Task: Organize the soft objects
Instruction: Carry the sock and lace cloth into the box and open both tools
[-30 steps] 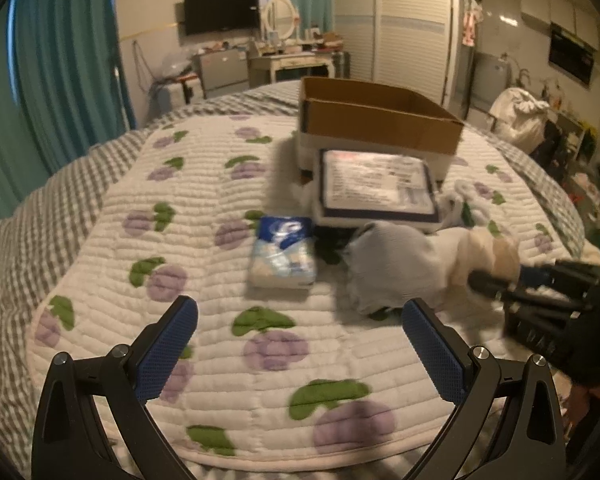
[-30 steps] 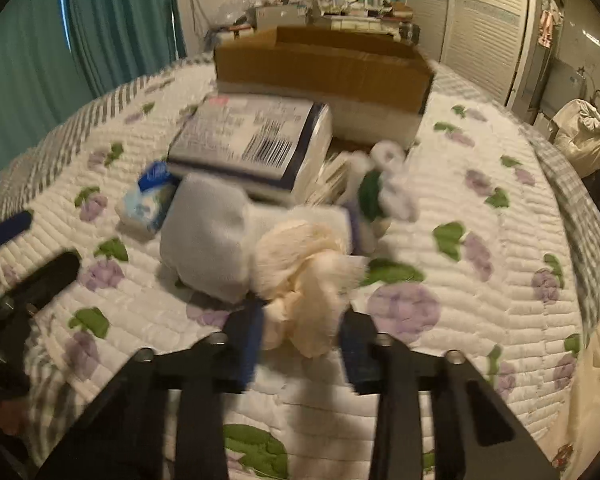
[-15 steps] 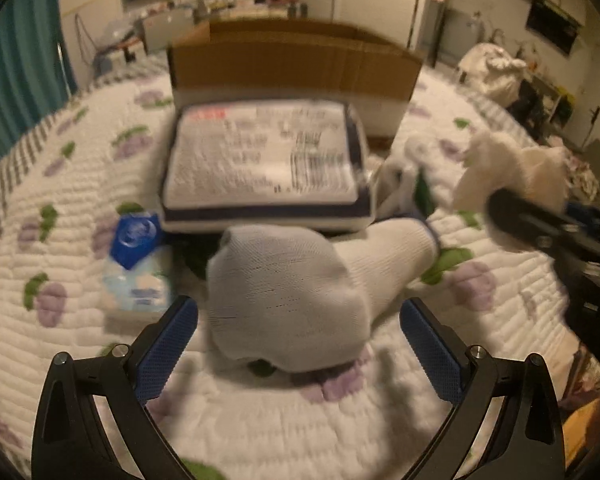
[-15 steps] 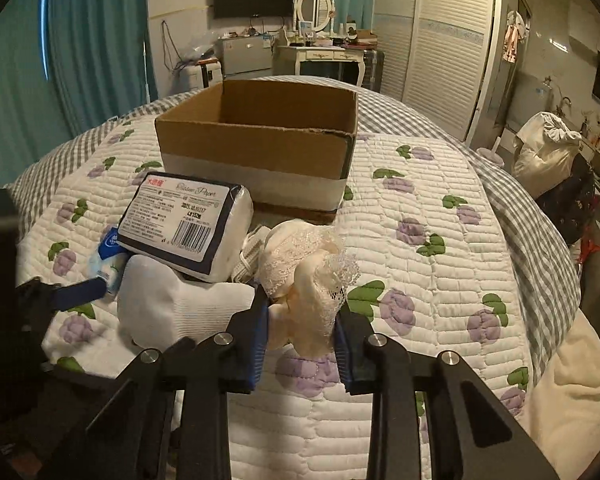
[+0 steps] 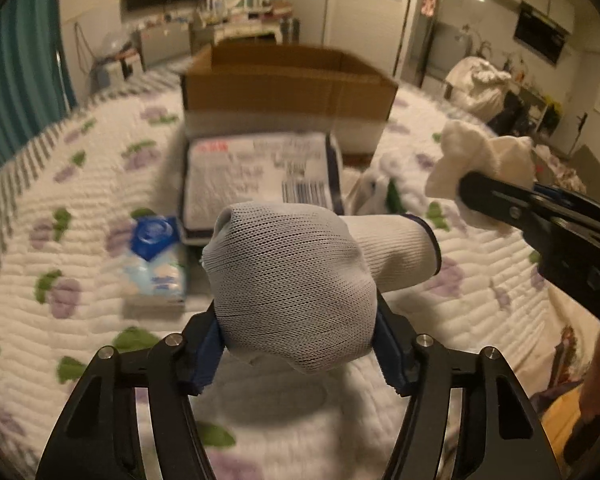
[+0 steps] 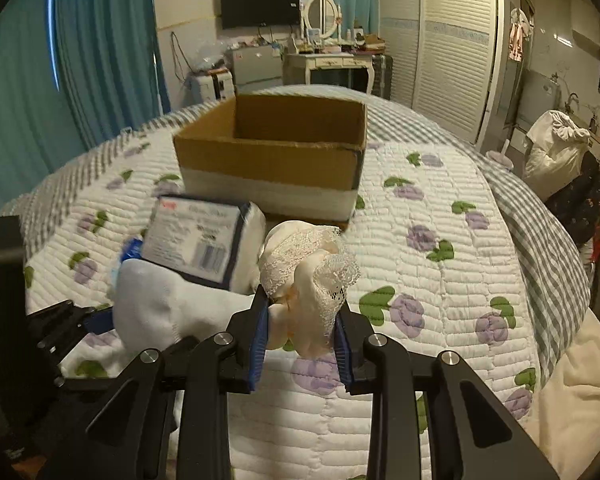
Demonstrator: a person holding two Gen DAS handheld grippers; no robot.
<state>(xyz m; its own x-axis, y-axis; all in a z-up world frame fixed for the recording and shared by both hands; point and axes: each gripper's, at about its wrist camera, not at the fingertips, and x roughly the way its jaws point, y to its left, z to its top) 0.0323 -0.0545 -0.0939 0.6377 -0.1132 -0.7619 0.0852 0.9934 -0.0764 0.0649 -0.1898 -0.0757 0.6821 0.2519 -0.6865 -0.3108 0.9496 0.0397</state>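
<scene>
My left gripper [image 5: 300, 344] is shut on a white knitted sock [image 5: 296, 280] and holds it above the quilt; the sock also shows in the right wrist view [image 6: 160, 304]. My right gripper [image 6: 302, 344] is shut on a cream lace cloth [image 6: 308, 276] and holds it off the bed; the cloth shows at the right of the left wrist view [image 5: 484, 160]. An open cardboard box [image 6: 276, 152] stands behind on the bed, also in the left wrist view [image 5: 288, 92].
A large tissue pack [image 5: 256, 176] lies before the box, and a small blue tissue packet [image 5: 154, 256] to its left. Another white and green soft item [image 5: 380, 192] lies to the right. The quilt [image 6: 440, 240] slopes to the bed edge at right.
My left gripper moved onto the white sock, shut on it and lifted it. My right gripper raised the lace cloth higher off the bed.
</scene>
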